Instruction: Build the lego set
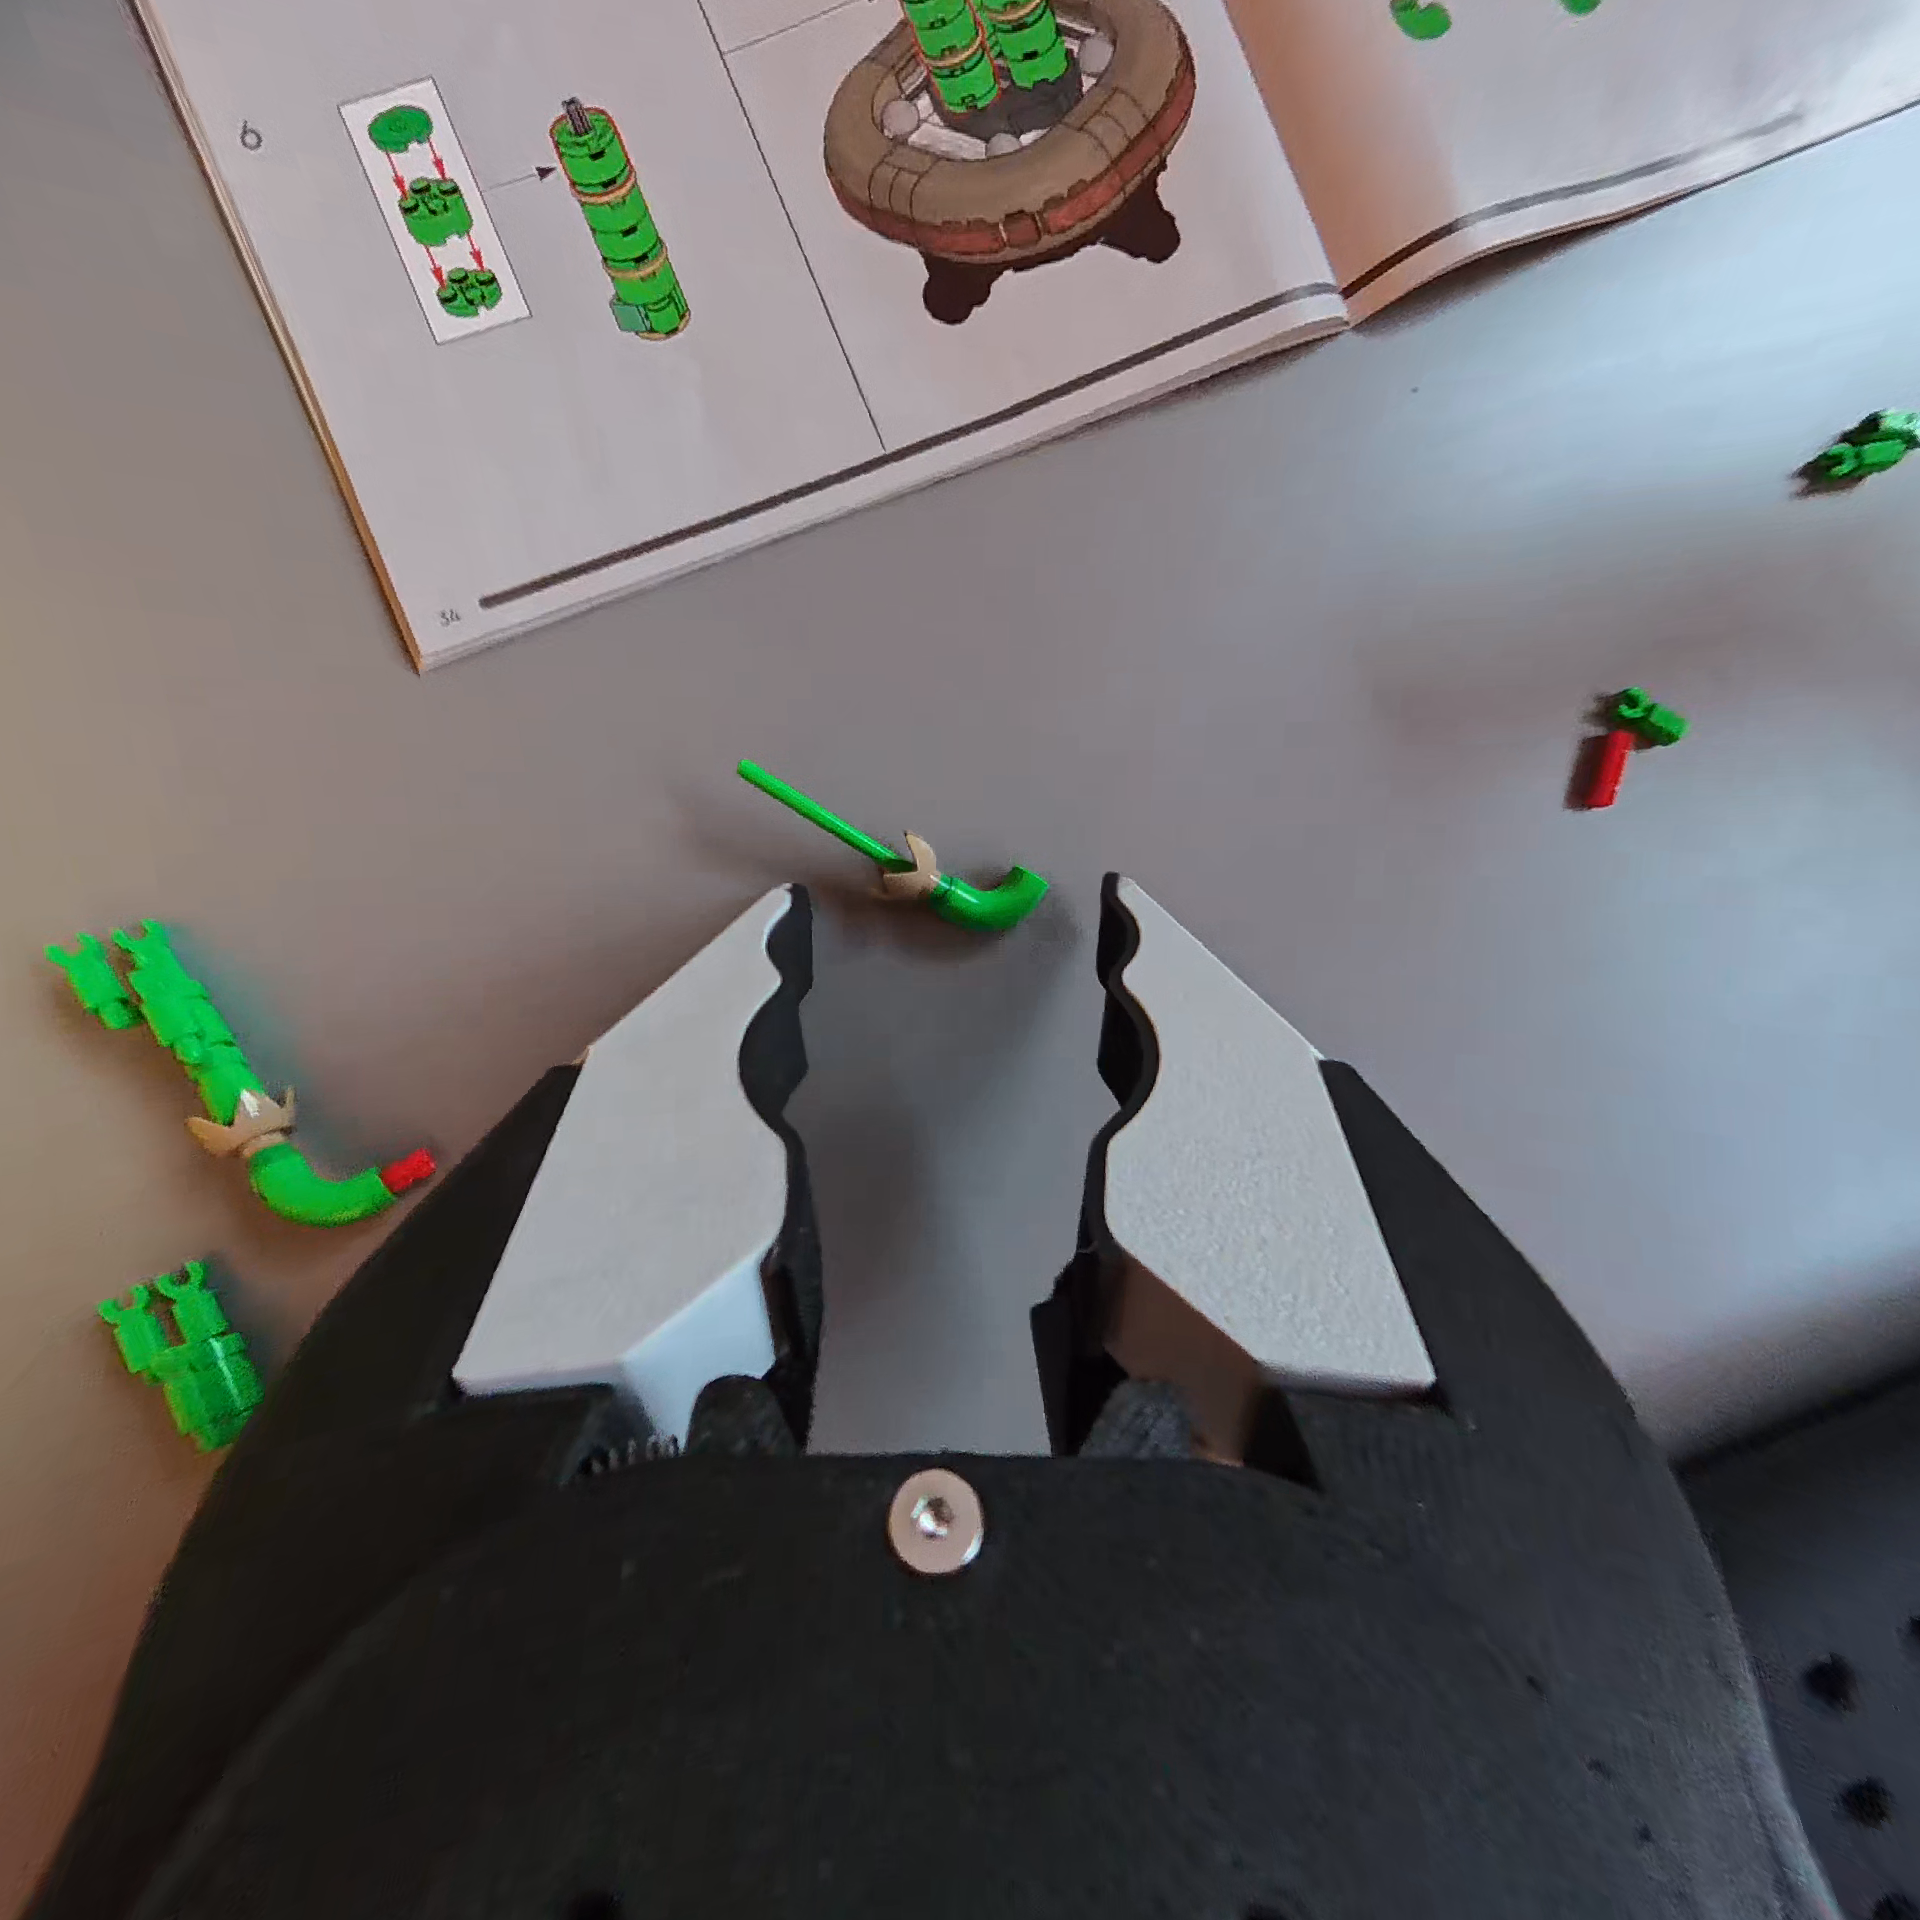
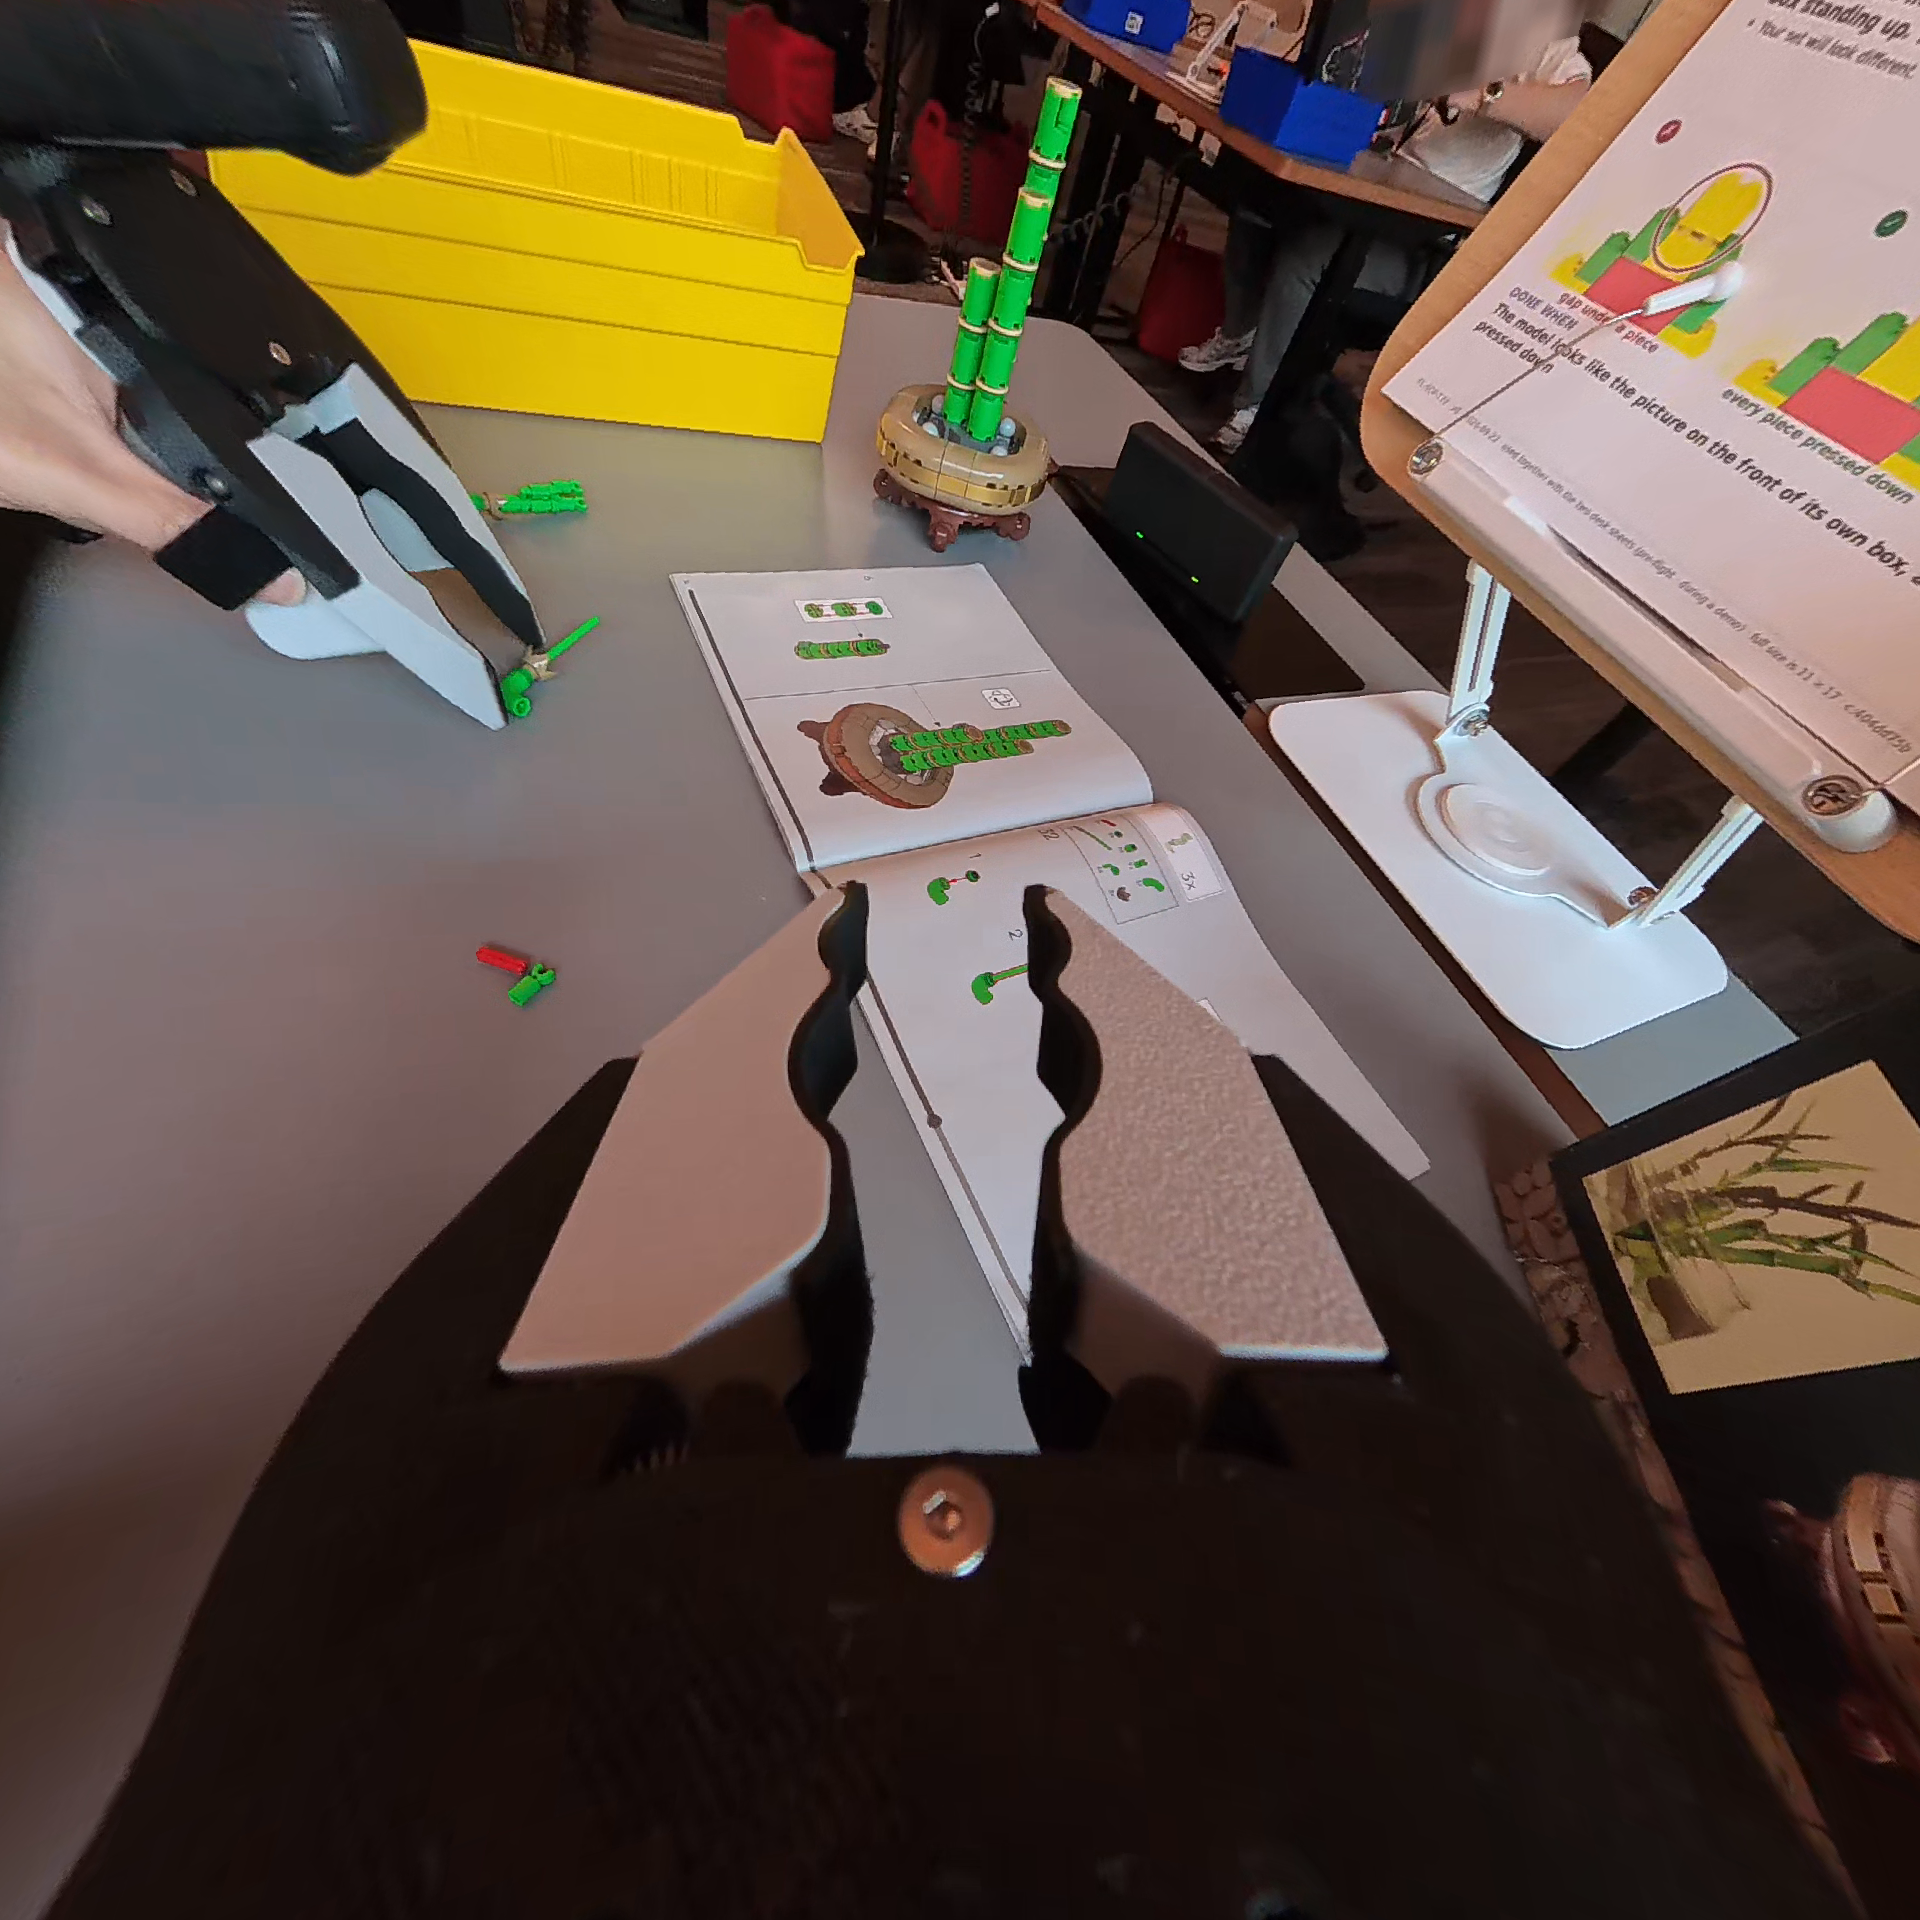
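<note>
Thin green stem piece [image 1: 904, 862] lying flat on the grey surface [image 1: 1351, 1039], just past the tips of the left hand-held gripper [image 1: 951, 894] and a bit toward its left finger. Fingers spread apart, empty, nothing held. Seen from the right wrist view, same left hand-held gripper [image 2: 514, 681] tipped down with its tips right at the stem piece [image 2: 540, 670], touching or almost touching; hard to tell which.

Long line of the stem running slantwise: skinny rod end pointing up and to the left, away from the tips; fat curved elbow end [image 1: 997, 899] pointing right, sitting in the gap between the 2 fingers. Small tan leaf collar [image 1: 914, 862] in the middle. So not lined up with the fingers, more crossways to them. Probably good for a pinch across the thick end.

Right hand-held gripper [image 2: 940, 904] also spread apart and empty, hanging over the open booklet [image 2: 914, 665], well apart from the stem. Left one much nearer, so likely the 1 to grab.

Elsewhere: a small red and green piece [image 1: 1621, 743] off to the right, and a longer leafy green stalk [image 1: 208, 1081] off to the left.
</note>
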`<state>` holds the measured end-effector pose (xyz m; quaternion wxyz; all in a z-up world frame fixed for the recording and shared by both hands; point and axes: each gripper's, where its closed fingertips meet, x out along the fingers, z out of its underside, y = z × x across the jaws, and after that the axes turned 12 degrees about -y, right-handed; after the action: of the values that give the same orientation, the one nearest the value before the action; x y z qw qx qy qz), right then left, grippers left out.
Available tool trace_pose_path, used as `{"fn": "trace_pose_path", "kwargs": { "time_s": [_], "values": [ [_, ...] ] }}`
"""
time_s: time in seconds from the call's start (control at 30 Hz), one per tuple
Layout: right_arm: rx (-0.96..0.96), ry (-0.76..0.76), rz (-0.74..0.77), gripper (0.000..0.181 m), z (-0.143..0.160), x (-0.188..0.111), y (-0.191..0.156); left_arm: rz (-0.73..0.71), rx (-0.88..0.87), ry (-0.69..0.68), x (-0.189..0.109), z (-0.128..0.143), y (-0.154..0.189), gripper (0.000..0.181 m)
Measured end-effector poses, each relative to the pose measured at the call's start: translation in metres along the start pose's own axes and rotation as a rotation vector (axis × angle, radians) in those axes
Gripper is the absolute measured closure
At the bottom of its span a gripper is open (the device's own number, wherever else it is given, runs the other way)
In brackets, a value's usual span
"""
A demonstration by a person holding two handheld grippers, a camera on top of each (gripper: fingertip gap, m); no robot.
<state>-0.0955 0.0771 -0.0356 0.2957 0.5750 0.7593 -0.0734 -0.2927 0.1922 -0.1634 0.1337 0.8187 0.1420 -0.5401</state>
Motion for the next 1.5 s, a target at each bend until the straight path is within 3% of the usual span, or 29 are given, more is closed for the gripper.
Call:
{"fn": "trace_pose_path", "kwargs": {
  "time_s": [0.1, 0.3, 0.63, 0.8, 0.97, 1.2, 1.33, 1.5],
  "values": [
    [-0.010, -0.003, 0.051, 0.151, 0.001, -0.003, 0.008, -0.070, 0.044, -0.013, 0.002, -0.001, -0.003, 0.134],
    [0.051, 0.066, 0.074, 0.151, -0.002, -0.019, 0.021, -0.077, 0.110, 0.011, 0.003, -0.003, 0.007, 0.148],
    [0.075, -0.004, 0.139, 0.151, 0.012, -0.016, 0.036, -0.067, 0.248, 0.088, -0.001, -0.010, 0.049, 0.148],
    [0.102, -0.067, 0.100, 0.151, 0.027, -0.013, 0.034, 0.011, 0.307, 0.031, 0.002, 0.000, 0.076, 0.148],
    [0.139, -0.212, -0.006, 0.152, 0.053, -0.012, 0.020, 0.139, 0.314, -0.025, 0.000, 0.009, 0.084, 0.148],
    [0.208, -0.506, -0.081, 0.159, 0.111, -0.022, 0.006, 0.204, 0.397, -0.026, -0.007, 0.012, 0.085, 0.148],
    [0.379, -0.593, -0.181, 0.162, 0.138, -0.043, -0.004, 0.149, 0.442, -0.066, -0.003, 0.018, 0.074, 0.148],
    [0.447, -0.743, -0.135, 0.158, 0.168, -0.065, -0.007, 0.162, 0.445, -0.068, -0.003, 0.022, 0.072, 0.148]
  ]
}}
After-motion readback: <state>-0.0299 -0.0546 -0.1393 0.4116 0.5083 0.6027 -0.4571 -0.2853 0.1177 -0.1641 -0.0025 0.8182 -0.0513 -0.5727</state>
